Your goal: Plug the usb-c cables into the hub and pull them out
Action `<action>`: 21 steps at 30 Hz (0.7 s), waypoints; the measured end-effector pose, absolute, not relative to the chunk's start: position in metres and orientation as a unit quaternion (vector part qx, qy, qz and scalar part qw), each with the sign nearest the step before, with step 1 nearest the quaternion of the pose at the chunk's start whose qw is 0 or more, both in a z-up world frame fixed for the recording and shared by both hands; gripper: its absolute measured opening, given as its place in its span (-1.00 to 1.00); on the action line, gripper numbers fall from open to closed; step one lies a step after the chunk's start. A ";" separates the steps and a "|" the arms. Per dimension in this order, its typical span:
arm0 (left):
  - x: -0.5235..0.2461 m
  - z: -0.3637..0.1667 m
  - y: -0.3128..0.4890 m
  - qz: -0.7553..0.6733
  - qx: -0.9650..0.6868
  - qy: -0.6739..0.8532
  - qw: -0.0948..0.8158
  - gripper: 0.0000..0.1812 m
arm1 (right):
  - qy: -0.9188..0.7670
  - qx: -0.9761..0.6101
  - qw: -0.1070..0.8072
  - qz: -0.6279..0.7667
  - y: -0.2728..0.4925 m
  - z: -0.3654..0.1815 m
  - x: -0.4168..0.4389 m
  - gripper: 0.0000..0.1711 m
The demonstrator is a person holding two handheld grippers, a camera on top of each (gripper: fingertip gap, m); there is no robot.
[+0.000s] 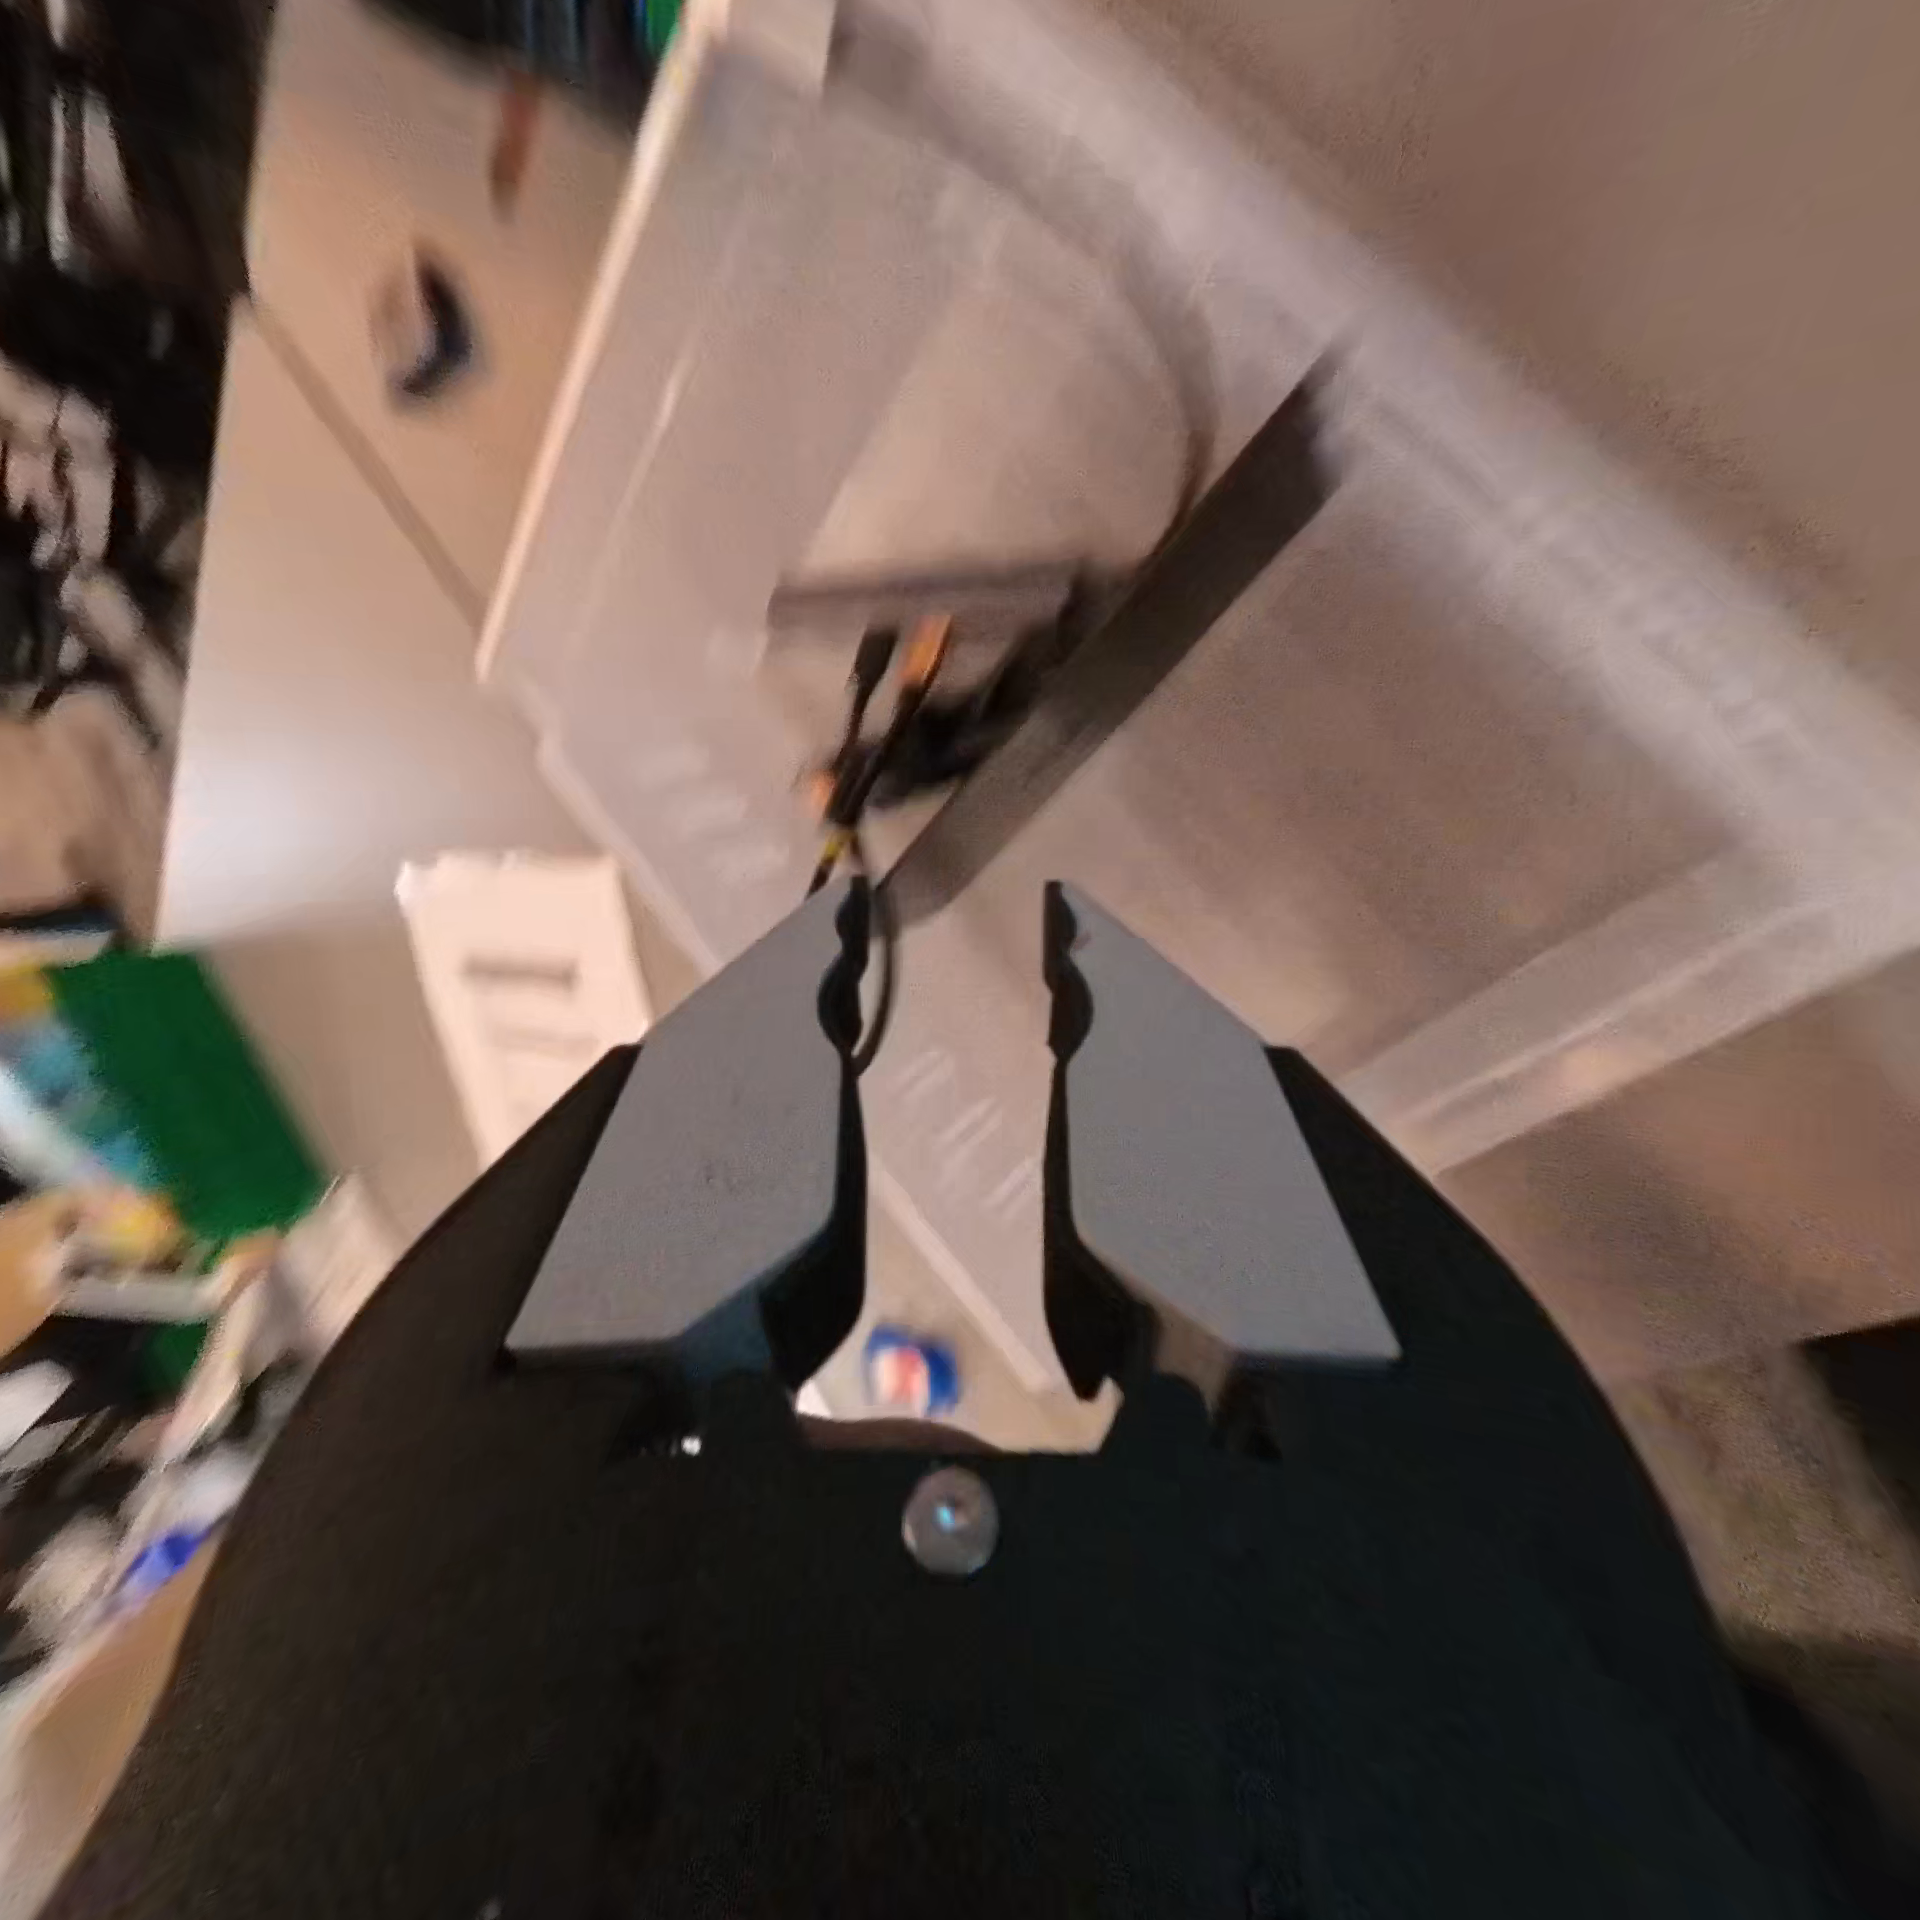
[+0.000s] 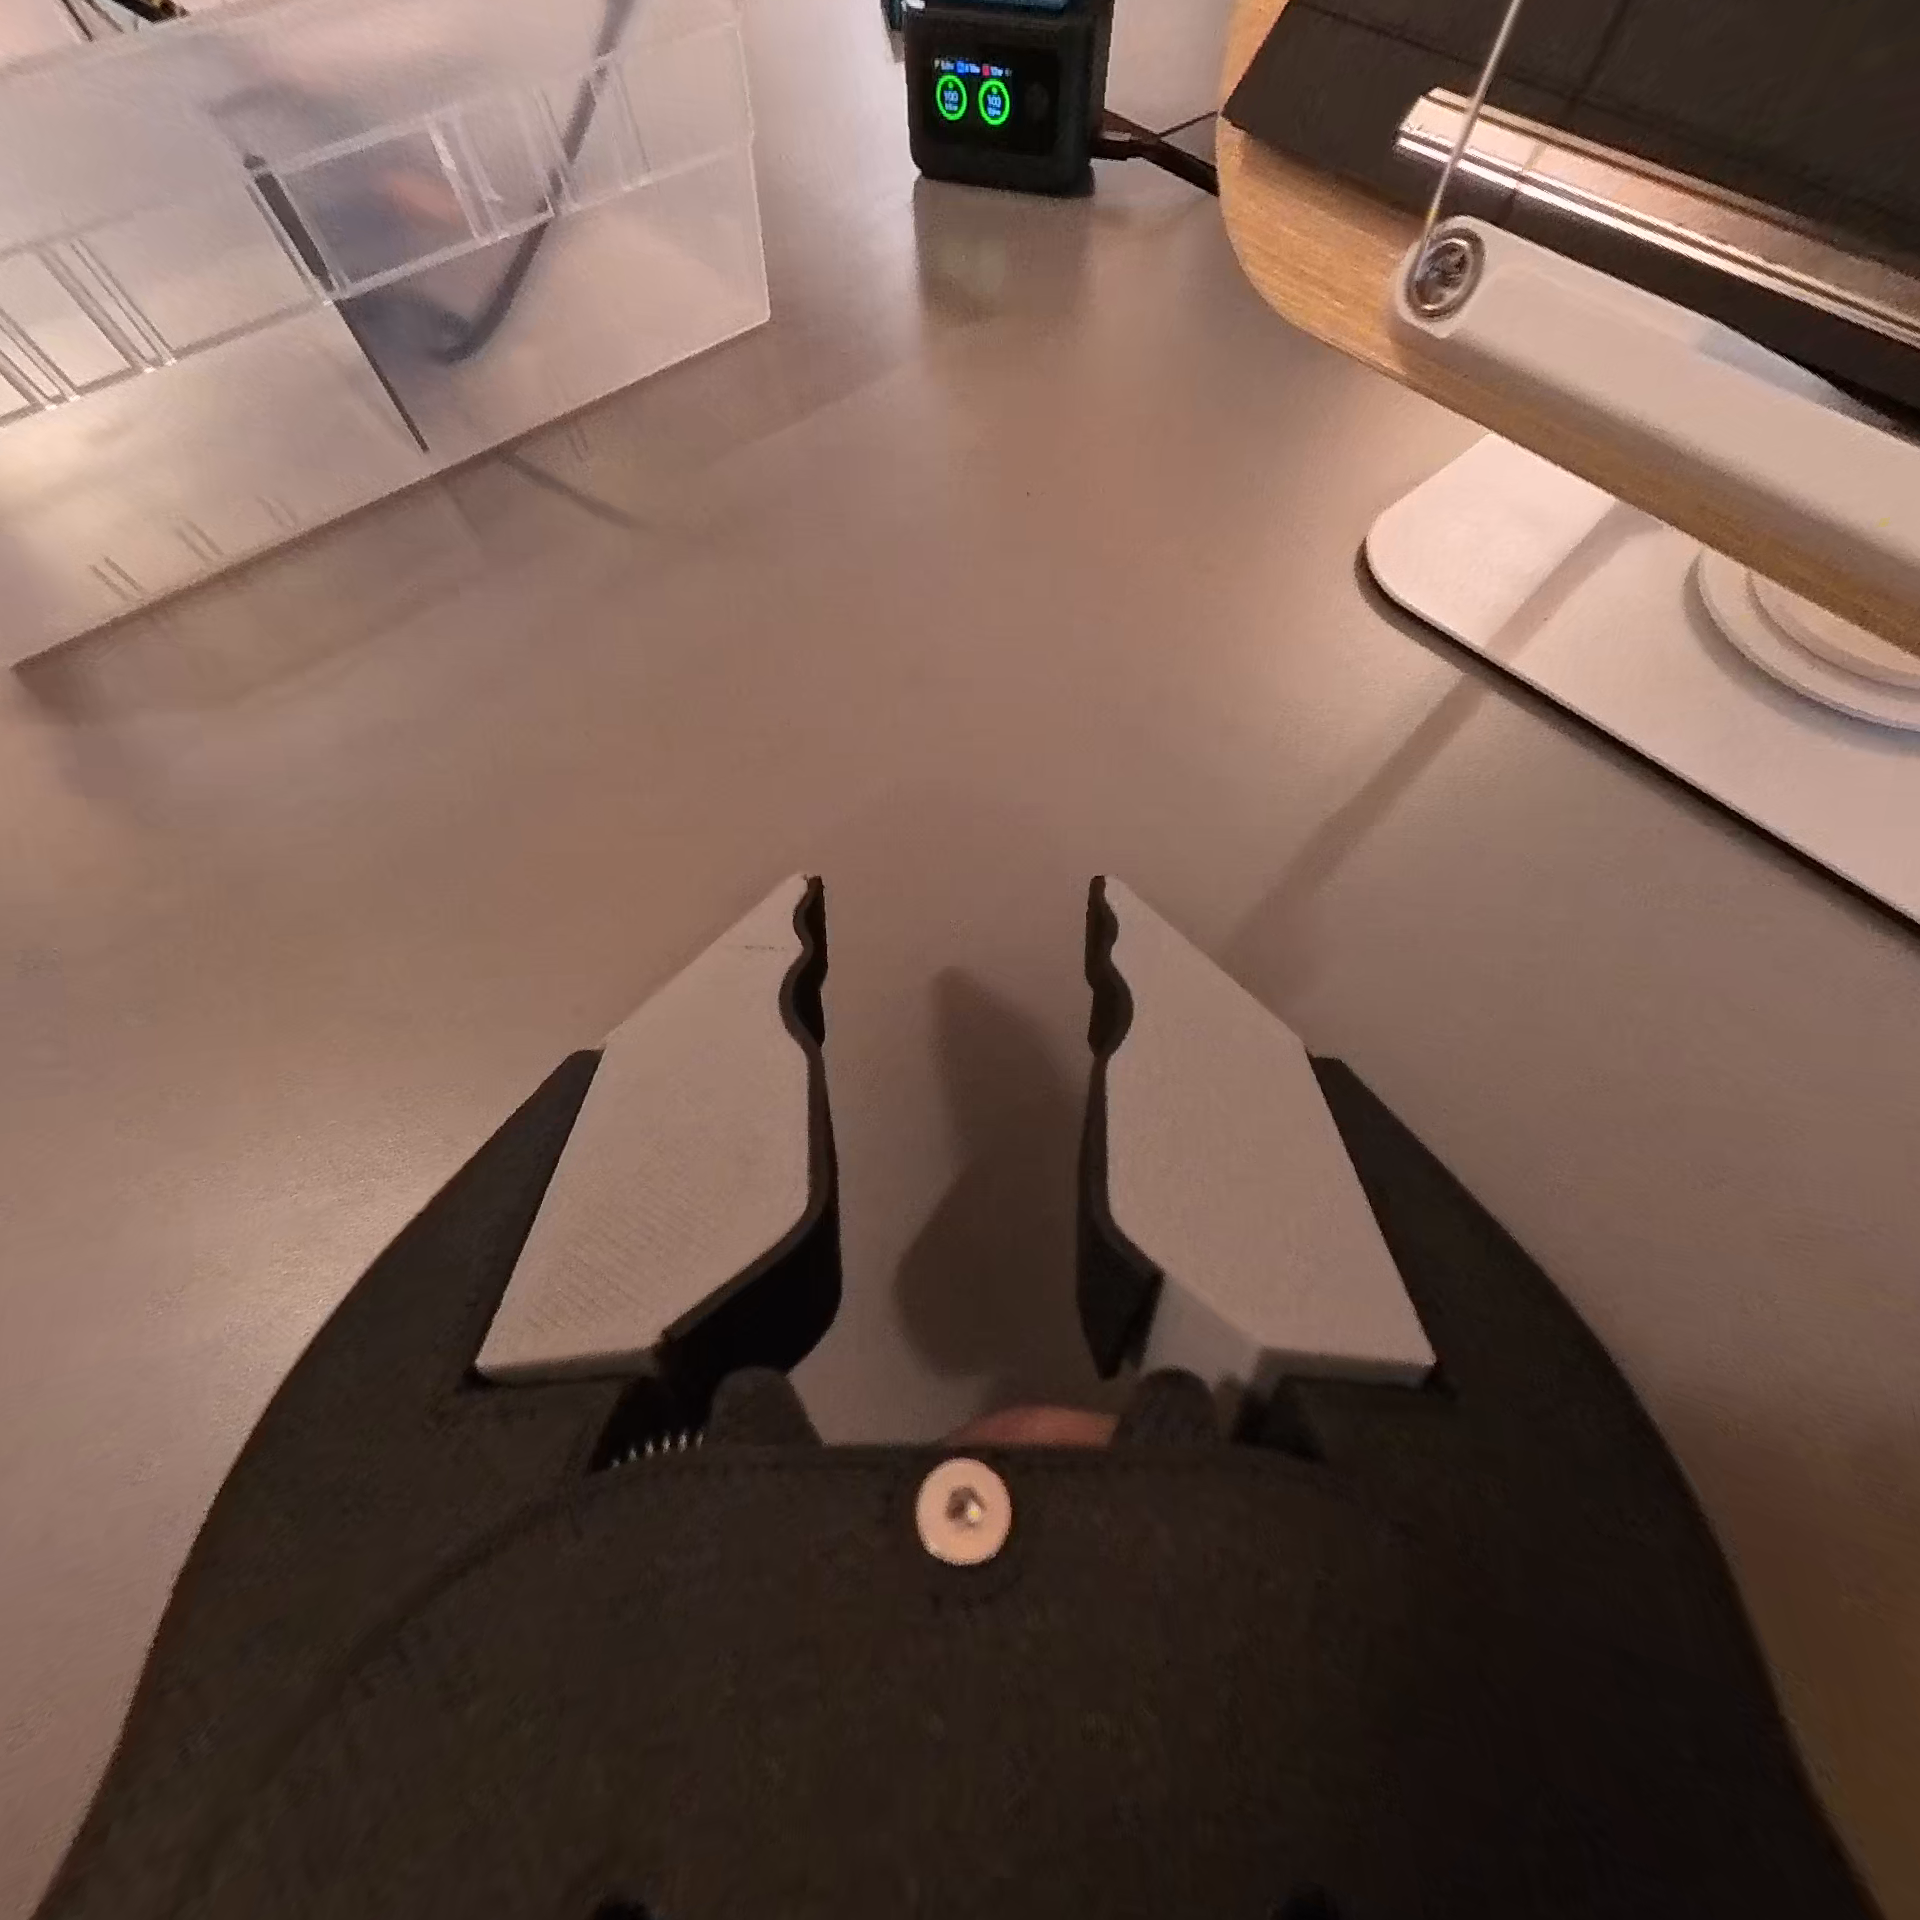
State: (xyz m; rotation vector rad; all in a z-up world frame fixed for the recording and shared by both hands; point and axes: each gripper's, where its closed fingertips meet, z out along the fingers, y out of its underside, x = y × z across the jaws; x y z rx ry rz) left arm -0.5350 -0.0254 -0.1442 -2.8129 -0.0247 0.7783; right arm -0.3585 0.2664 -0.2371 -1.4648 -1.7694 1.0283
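Note:
The hub [image 2: 1000, 99] is a small black block with a lit screen, standing at the far edge of the table in the right wrist view. A dark cable [image 2: 1153, 145] leads from its right side. My right gripper [image 2: 956, 904] is open and empty, low over bare table, well short of the hub. In the blurred, tilted left wrist view, my left gripper [image 1: 951, 909] is open and empty above a translucent plastic box [image 1: 1299, 727]. Black and orange cables [image 1: 894, 707] lie in the box just beyond the fingertips. A thin black cable [image 1: 883, 977] runs beside the left finger.
The translucent box [image 2: 343, 343] with clear dividers and a dark cable inside sits at the far left of the right wrist view. A white lamp base [image 2: 1621, 644] and arm, with a wooden board [image 2: 1320, 270] behind, stand at the right. Green and other clutter [image 1: 177, 1081] lies left.

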 end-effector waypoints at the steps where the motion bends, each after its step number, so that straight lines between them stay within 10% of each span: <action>1: -0.553 -0.154 -0.047 0.285 -0.956 -0.017 0.062 -0.62 | -0.671 -0.553 0.308 0.387 0.266 -0.238 -0.358 -0.44; 10: -0.600 -0.168 -0.077 0.355 -0.935 0.004 0.003 -1.00 | -0.672 -0.553 0.307 0.386 0.264 -0.238 -0.355 -0.47; 21: -0.591 0.051 0.009 0.552 -0.790 -0.017 0.267 -1.00 | -0.667 -0.552 0.307 0.395 0.263 -0.235 -0.354 -0.47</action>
